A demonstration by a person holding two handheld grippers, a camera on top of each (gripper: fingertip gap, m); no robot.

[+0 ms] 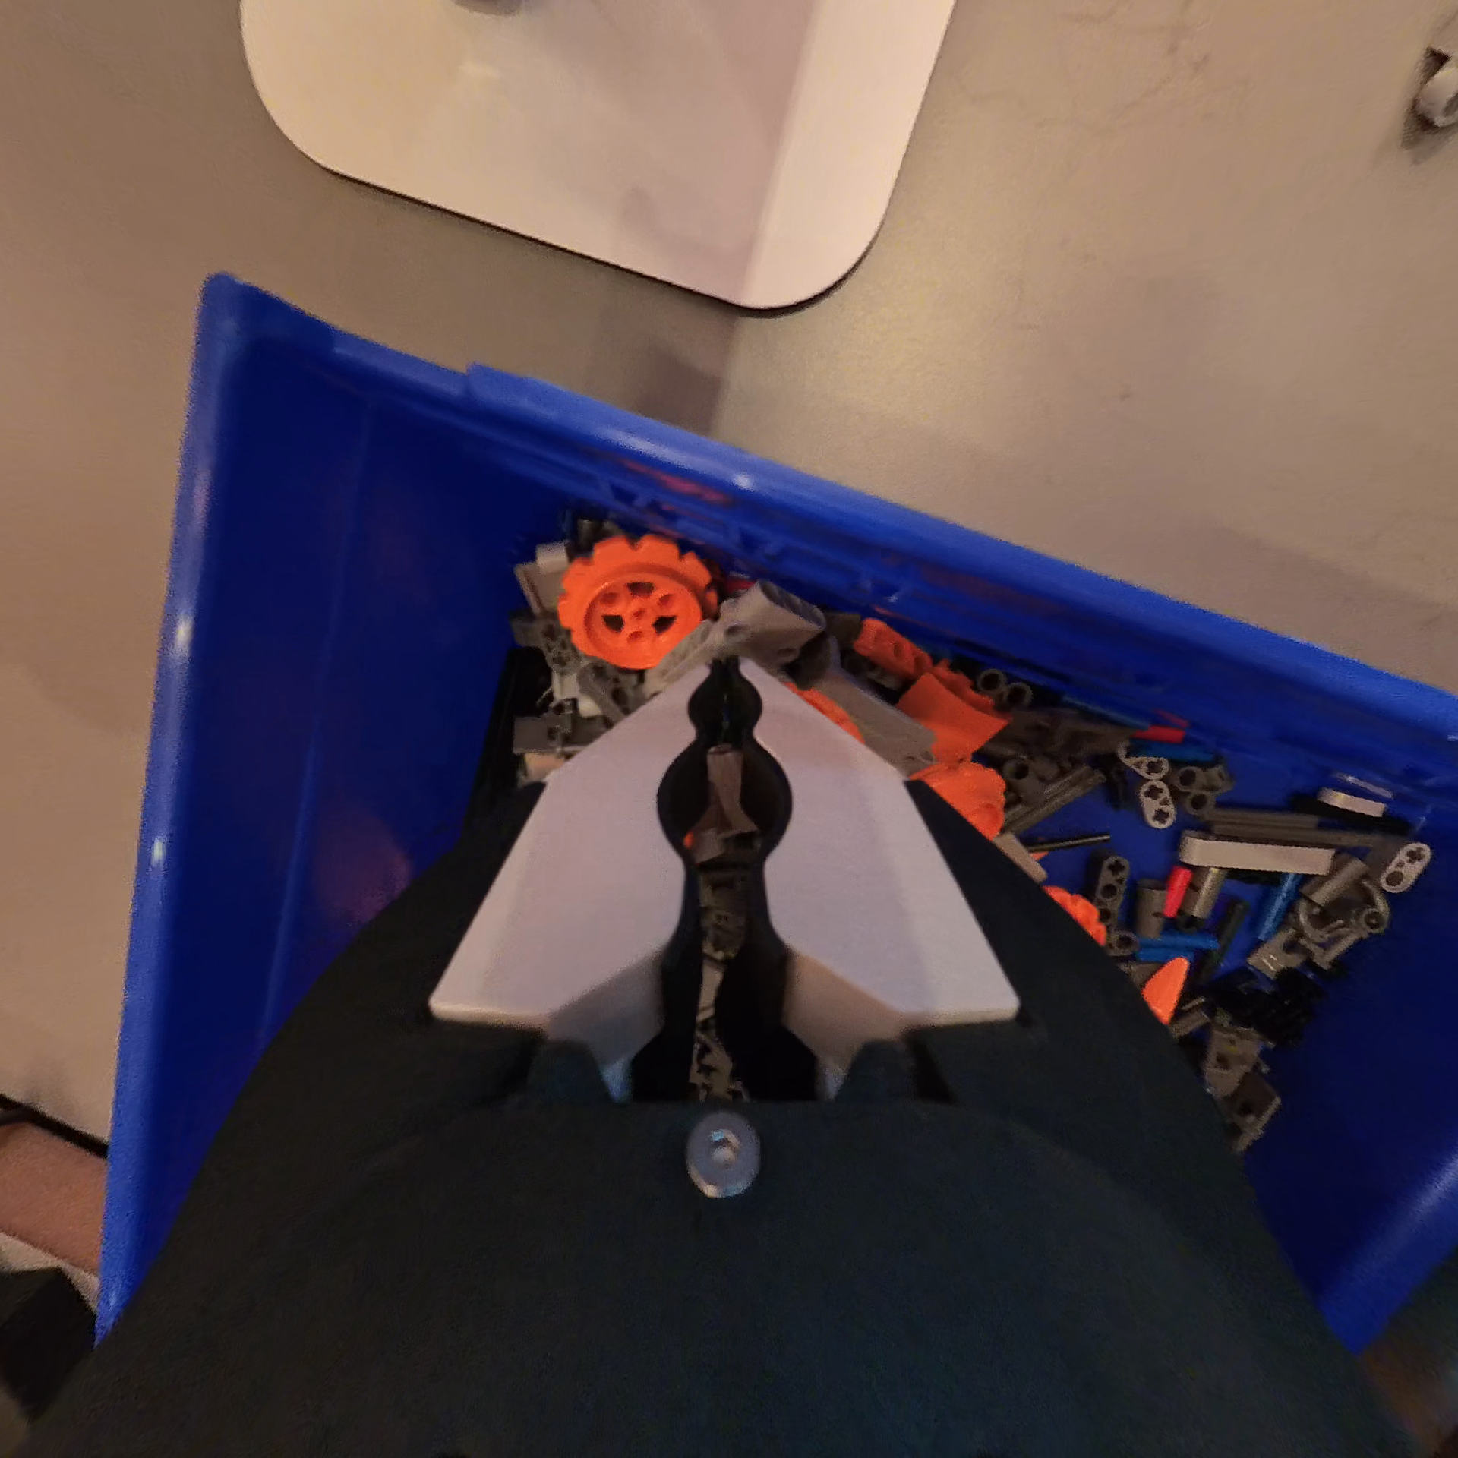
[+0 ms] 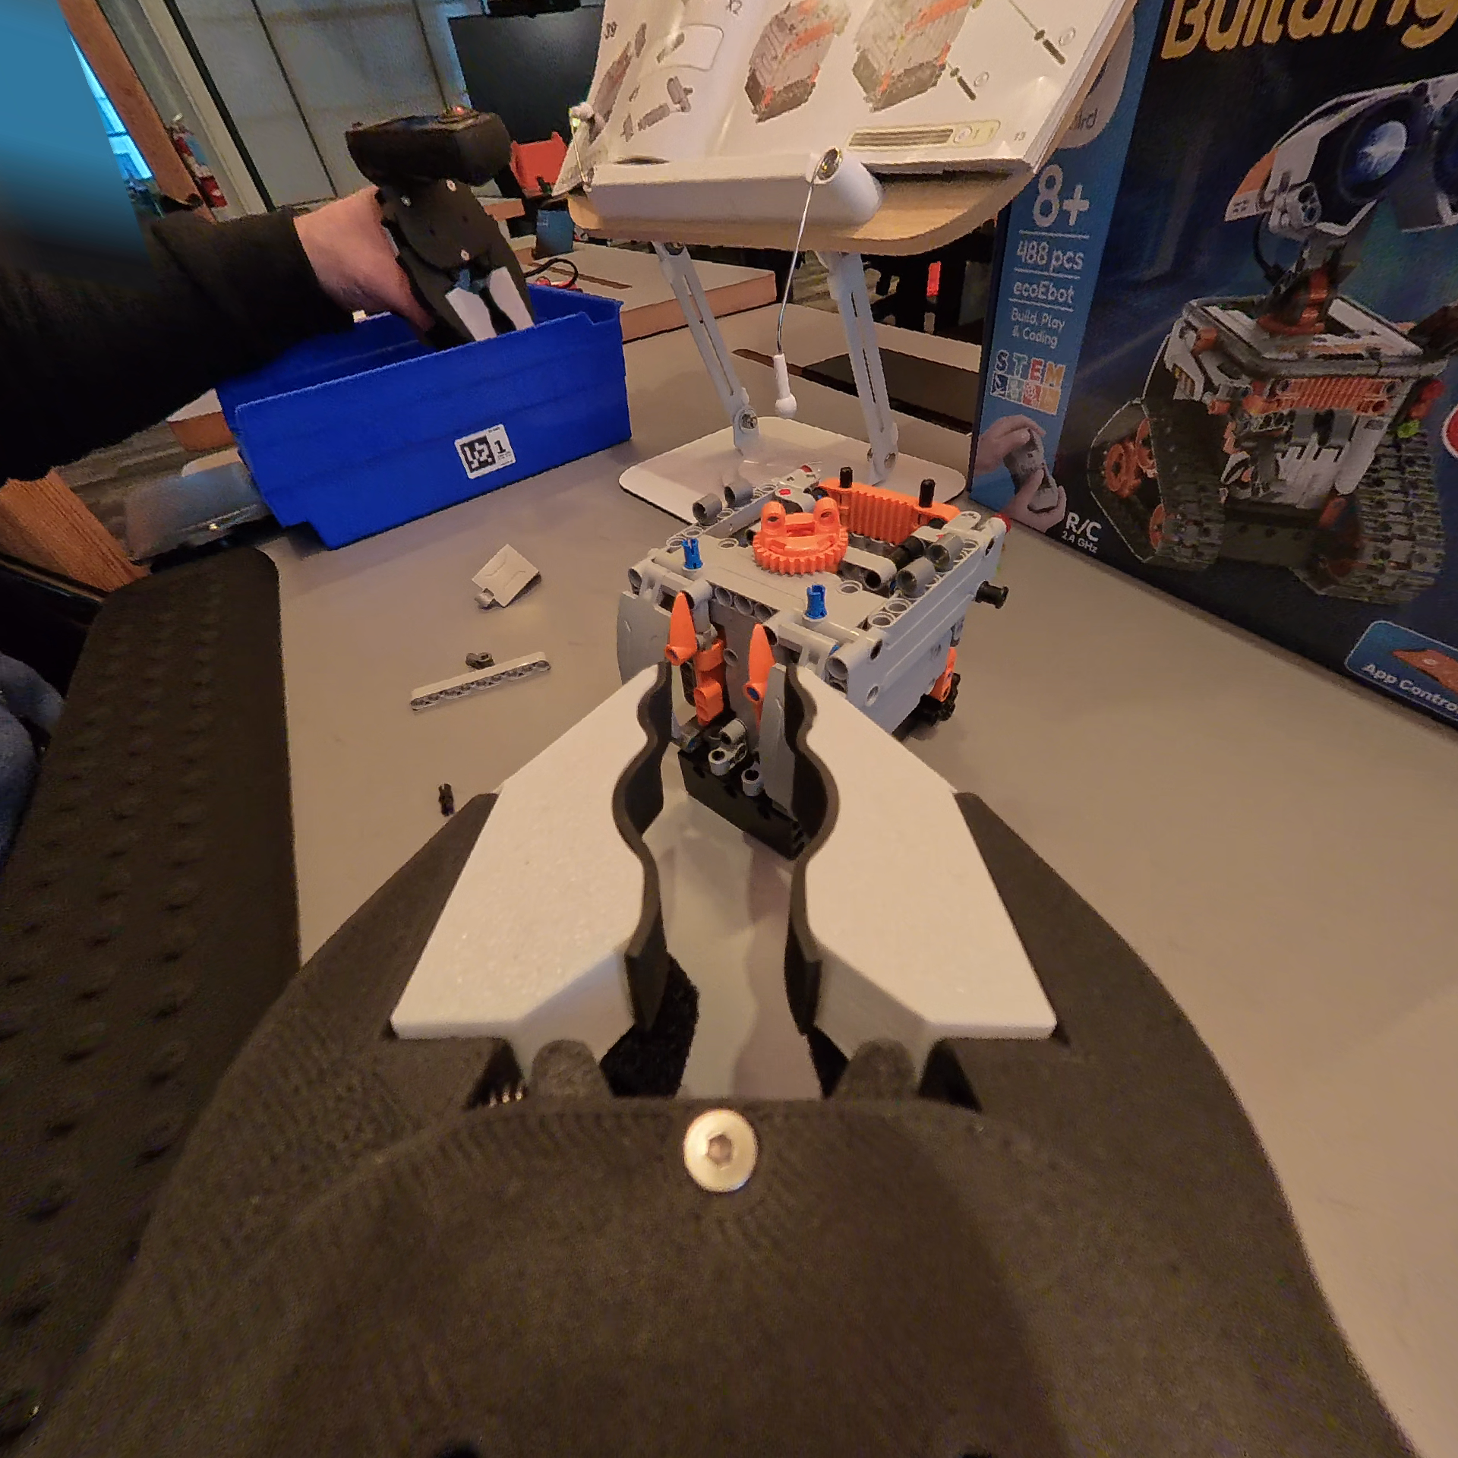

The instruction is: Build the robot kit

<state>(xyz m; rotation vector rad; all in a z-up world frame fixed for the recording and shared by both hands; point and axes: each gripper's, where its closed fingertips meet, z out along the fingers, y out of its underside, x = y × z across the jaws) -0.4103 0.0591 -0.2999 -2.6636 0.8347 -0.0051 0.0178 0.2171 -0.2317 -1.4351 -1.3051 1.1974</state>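
Observation:
My left gripper (image 1: 726, 671) is down inside a blue bin (image 1: 315, 552) with its tips in a pile of grey, black and orange building pieces, next to an orange wheel (image 1: 631, 607). Its jaws are together; a small grey piece (image 1: 724, 789) shows in the gap, and I cannot tell whether it is pinched. The right wrist view shows that gripper (image 2: 485, 308) in a person's hand (image 2: 355, 252) over the bin (image 2: 410, 426). My right gripper (image 2: 722, 686) is open, its fingers on either side of the black lower front of a grey and orange brick model (image 2: 813, 584) on the table.
A white book stand (image 2: 694, 473) holds an open instruction booklet (image 2: 789, 79) behind the model; its base (image 1: 592, 118) lies beyond the bin. The kit's box (image 2: 1223, 315) stands at right. A grey beam (image 2: 481, 682), a grey panel (image 2: 505, 588) and a black pin (image 2: 446, 797) lie loose. A black mat (image 2: 142, 868) lies at left. About 45 centimeters separates my left fingertips from my right. The grey beam (image 2: 481, 682) is closer to my right gripper, around 20 centimeters from its tips; the left tips are 30 centimeters off.

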